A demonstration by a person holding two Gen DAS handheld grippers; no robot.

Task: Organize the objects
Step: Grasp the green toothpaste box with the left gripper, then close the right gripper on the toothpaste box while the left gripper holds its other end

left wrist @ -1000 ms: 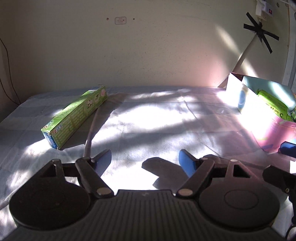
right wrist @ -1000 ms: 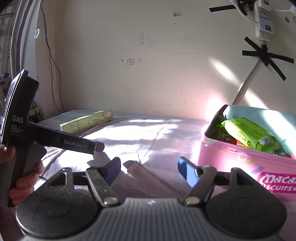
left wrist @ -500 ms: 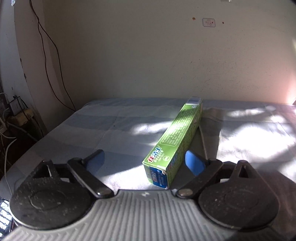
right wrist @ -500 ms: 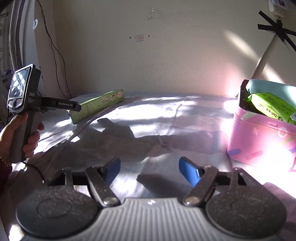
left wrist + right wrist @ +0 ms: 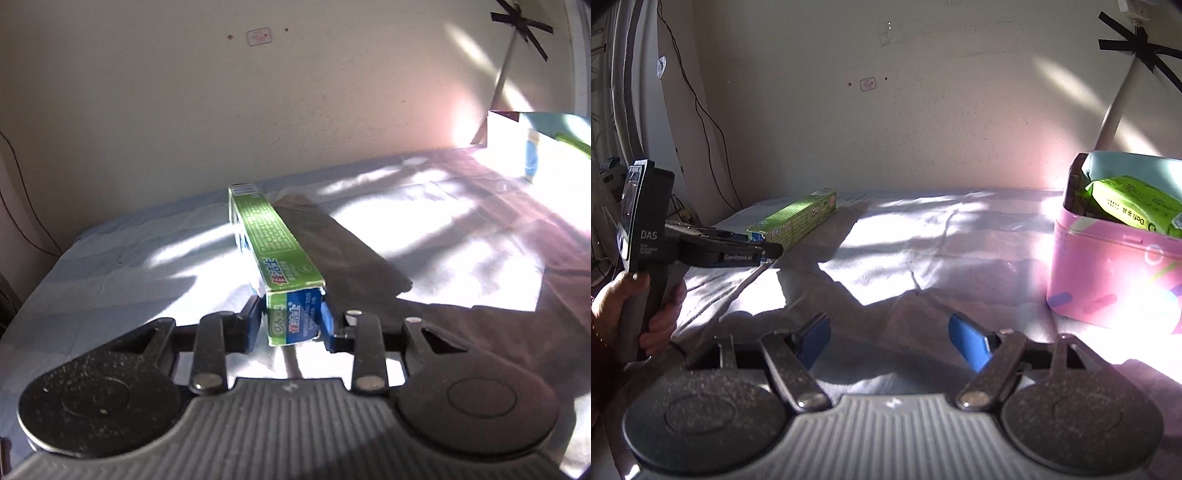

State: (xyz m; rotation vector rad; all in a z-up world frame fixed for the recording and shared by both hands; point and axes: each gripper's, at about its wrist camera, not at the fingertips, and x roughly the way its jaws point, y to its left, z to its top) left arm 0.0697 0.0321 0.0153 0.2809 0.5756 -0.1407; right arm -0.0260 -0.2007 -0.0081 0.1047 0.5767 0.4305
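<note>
Wide stretch of bare sheet (image 5: 923, 240) open between the toothpaste box (image 5: 798, 219) at far left and the pink biscuit tin (image 5: 1115, 273) at right, well apart. Passable through the middle, ahead of the right gripper (image 5: 886, 339) (jaws spread, nothing between). Blocked on the right by the tin's wall, a green packet (image 5: 1134, 206) sticking above its rim. Crowded at left: left gripper (image 5: 291, 325) clamped on the box end (image 5: 293, 319), wall close behind.

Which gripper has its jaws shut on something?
The left gripper: its jaws clamp the near end of the green toothpaste box. The right gripper is open, with only the cloth-covered table between its jaws.
</note>
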